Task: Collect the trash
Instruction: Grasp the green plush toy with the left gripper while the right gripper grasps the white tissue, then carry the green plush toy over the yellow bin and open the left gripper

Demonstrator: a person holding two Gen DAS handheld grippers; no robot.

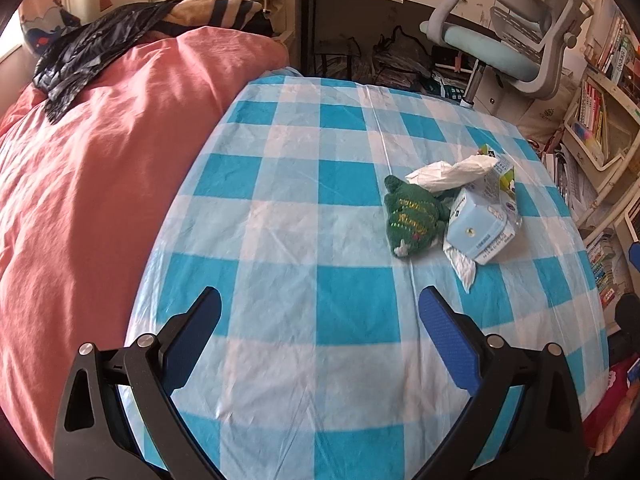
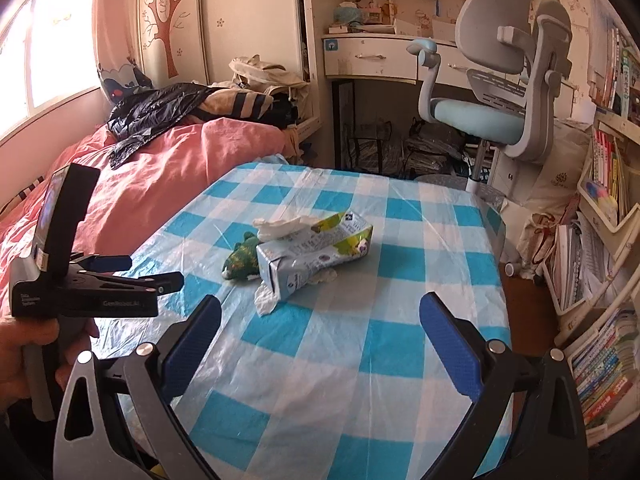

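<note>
Judging progress: we see nothing collected yet.
Trash: carton [image 2: 316,254] and tissues [image 2: 282,226] lie mid-table [image 2: 360,400], touching a green toy [image 2: 240,262].
Claws: left claw [image 1: 320,336] and right claw [image 2: 320,338] both spread apart, empty.
Left: we think everything.

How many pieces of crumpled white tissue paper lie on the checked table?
2 visible. One crumpled white tissue lies on top of the flattened pale blue drink carton. The other sticks out from under the carton's near end. More may be hidden beneath it.

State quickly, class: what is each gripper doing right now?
Left gripper: open, holding nothing.
Right gripper: open, holding nothing.
</note>
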